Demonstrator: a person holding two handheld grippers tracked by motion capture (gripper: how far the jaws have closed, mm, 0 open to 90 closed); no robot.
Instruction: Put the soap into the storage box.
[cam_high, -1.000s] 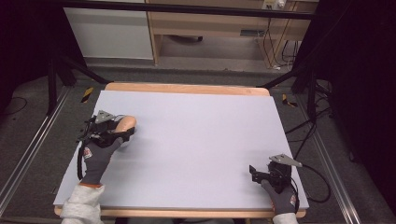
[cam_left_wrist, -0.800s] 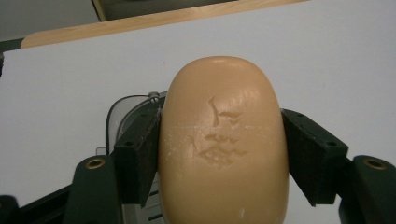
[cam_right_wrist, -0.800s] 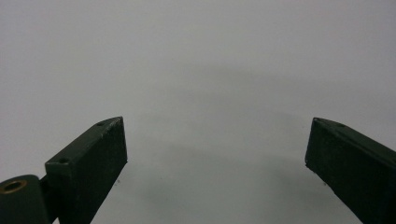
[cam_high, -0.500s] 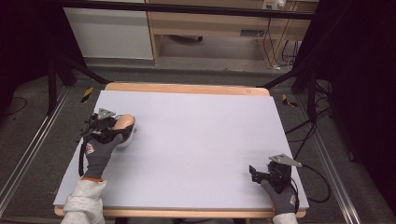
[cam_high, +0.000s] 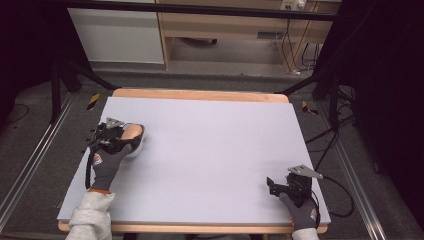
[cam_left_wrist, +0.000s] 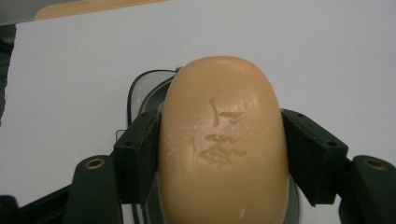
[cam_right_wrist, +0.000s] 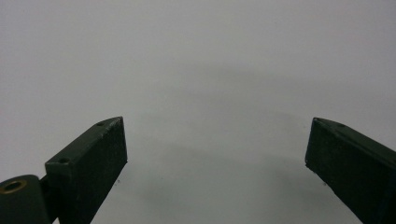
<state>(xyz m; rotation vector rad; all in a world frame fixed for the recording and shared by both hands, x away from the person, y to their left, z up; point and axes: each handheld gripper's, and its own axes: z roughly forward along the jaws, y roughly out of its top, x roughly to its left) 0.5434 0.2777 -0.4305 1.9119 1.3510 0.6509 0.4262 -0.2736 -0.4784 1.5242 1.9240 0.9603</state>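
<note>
Right hand-held gripper (cam_high: 276, 184), near edge of surface (cam_high: 215, 150): jaws wide apart, empty. Left hand-held gripper (cam_left_wrist: 219, 154), farther off: clamped across soap bar (cam_left_wrist: 223, 140) over dish (cam_left_wrist: 142, 91). Soap probably firm, slippery; flat flanks best held.

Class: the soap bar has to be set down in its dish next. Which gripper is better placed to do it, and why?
Left. The left gripper is shut on the soap bar, directly over the dish. The right gripper is open at the table's opposite corner.
</note>
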